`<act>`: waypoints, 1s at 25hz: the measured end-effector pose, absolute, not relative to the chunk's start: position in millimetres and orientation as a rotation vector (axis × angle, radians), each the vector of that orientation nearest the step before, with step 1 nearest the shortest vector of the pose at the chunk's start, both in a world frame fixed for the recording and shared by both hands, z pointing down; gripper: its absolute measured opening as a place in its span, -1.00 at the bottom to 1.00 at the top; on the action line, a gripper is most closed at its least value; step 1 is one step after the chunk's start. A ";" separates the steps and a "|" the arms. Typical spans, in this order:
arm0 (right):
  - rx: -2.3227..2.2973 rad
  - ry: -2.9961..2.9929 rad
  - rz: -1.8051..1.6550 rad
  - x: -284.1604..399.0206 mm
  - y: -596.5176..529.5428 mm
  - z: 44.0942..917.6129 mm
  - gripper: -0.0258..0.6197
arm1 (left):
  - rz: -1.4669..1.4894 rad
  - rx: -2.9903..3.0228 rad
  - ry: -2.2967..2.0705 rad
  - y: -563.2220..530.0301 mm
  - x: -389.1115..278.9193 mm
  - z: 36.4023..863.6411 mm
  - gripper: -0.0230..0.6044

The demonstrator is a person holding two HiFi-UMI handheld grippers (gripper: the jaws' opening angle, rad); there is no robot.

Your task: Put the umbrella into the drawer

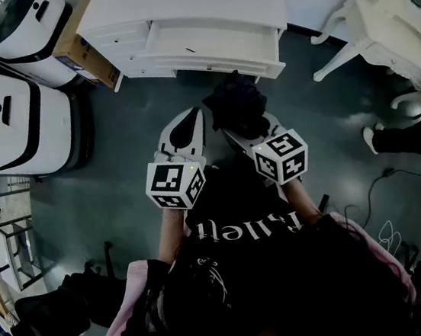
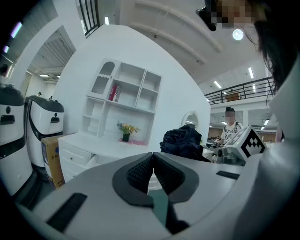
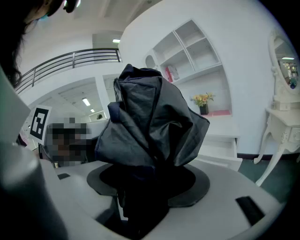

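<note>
The dark folded umbrella [image 1: 234, 105] bulges out of my right gripper [image 1: 250, 131], which is shut on its lower part. In the right gripper view the umbrella [image 3: 150, 122] fills the wide gap between the jaws of the right gripper [image 3: 147, 183], hiding the pads. Beside it on the left, my left gripper [image 1: 189, 124] is shut and holds nothing; its pads [image 2: 140, 171] meet in the left gripper view. Ahead stands a white dresser [image 1: 189, 5] with its drawer [image 1: 210, 44] pulled out. The drawer [image 3: 220, 147] also shows behind the umbrella. Both grippers hang above the dark floor, short of the drawer.
Two white machines [image 1: 24, 122] and a cardboard box [image 1: 84, 53] stand left of the dresser. A white ornate table [image 1: 391, 24] and a person's shoe [image 1: 379, 137] are at the right. A cable [image 1: 375, 188] lies on the floor. Another person [image 2: 230, 126] stands far off.
</note>
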State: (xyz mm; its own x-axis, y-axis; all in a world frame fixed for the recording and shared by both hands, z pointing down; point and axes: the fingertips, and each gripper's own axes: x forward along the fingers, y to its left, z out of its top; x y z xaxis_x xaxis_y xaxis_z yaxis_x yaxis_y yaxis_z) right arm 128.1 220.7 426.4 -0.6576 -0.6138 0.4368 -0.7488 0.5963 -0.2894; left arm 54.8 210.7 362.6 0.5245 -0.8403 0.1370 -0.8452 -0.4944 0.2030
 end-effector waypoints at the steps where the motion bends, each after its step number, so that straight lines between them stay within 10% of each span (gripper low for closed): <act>1: 1.113 -2.533 0.659 127.7 221.1 426.8 -0.05 | 0.029 2.521 -1.421 211.0 54.4 363.0 -0.87; 25: 1.120 -2.491 0.688 111.8 223.8 428.9 -0.05 | -0.009 2.486 -1.386 203.1 33.1 370.4 -0.88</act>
State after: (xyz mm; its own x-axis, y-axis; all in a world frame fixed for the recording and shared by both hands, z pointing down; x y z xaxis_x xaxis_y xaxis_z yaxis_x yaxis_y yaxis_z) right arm 111.8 223.8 428.9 -0.6393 -0.6072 0.4718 -0.7633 0.5756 -0.2933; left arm 33.1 203.1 370.4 0.5357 -0.8333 0.1363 -0.8315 -0.4925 0.2570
